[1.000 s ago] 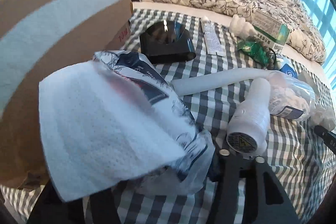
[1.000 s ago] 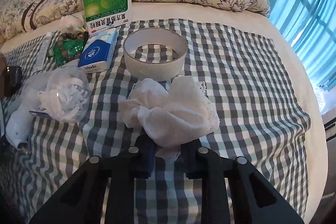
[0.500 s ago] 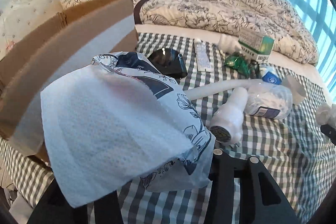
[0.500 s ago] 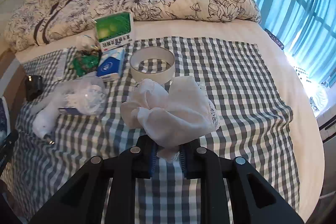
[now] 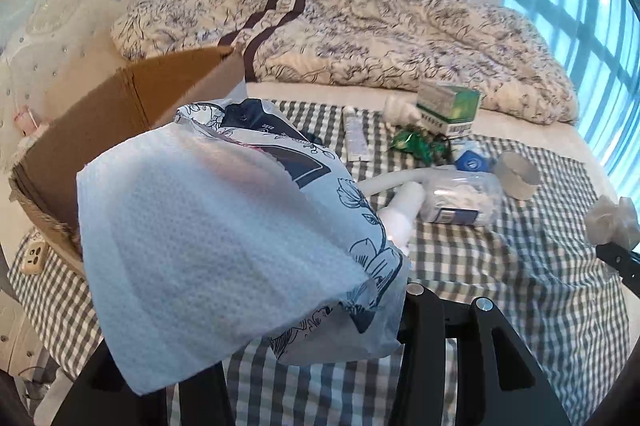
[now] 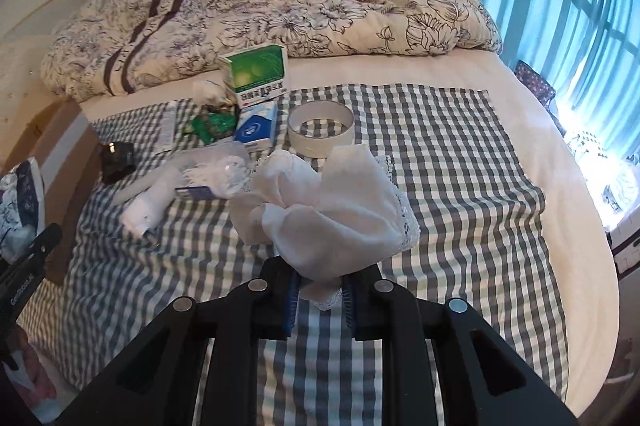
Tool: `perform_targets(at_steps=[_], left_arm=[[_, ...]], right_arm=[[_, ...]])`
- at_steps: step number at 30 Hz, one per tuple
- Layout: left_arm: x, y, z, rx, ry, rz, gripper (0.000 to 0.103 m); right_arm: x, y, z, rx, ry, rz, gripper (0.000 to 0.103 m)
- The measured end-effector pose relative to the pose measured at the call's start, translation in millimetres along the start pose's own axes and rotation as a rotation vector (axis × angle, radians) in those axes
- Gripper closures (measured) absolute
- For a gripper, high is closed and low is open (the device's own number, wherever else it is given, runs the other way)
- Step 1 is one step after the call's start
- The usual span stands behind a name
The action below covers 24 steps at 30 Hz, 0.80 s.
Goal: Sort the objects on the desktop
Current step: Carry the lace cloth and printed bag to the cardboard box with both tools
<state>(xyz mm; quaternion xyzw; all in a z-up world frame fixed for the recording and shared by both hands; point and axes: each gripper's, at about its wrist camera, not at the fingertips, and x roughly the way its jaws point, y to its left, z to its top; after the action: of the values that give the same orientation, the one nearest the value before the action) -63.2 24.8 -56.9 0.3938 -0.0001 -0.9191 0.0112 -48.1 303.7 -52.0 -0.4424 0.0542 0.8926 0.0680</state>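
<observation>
Sorting looks barely begun: most of the objects lie out on the checked cloth (image 6: 460, 162) spread over the bed (image 6: 532, 114), ahead of both grippers, and only two things are in hand.

Largest is the cardboard box (image 5: 132, 114), ahead and to the left of the left gripper (image 5: 312, 358). Its flap stands up and its inside is hidden from both cameras, so I cannot tell what, if anything, is in it; I judge it the likely place for sorted items.

Next, the tissue pack (image 5: 224, 238), a printed plastic wrapper with a white sheet hanging out, fills the view over the left gripper, which is clamped on it, lifted clear of the cloth.

The right gripper (image 6: 318, 296) is closed on a white lace cloth (image 6: 324, 210), bunched above its blue pads and also held off the bed.

Ahead of the grippers, left to sort: a white handheld device (image 6: 150, 202) with its hose, a clear bag of white pieces (image 6: 218, 172), a tape roll (image 6: 320, 126), a green medicine box (image 6: 258, 72), a blue tissue packet (image 6: 256, 126), a green wrapper (image 6: 212, 124), a tube (image 5: 354, 138) and a small black object (image 6: 117, 156).
</observation>
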Motion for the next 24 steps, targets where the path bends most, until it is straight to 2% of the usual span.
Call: perform_targets(at_steps=[12, 24], left_arm=[[-38, 9, -9, -0.025, -0.046, -0.006, 0.054], [-71, 20, -13, -0.042, -0.091, 0.001, 0.054]], right_arm=[[-41, 11, -20, -0.023, -0.047, 0.042, 0.085], [-60, 32, -30, -0.059, -0.062, 0.081, 0.085]])
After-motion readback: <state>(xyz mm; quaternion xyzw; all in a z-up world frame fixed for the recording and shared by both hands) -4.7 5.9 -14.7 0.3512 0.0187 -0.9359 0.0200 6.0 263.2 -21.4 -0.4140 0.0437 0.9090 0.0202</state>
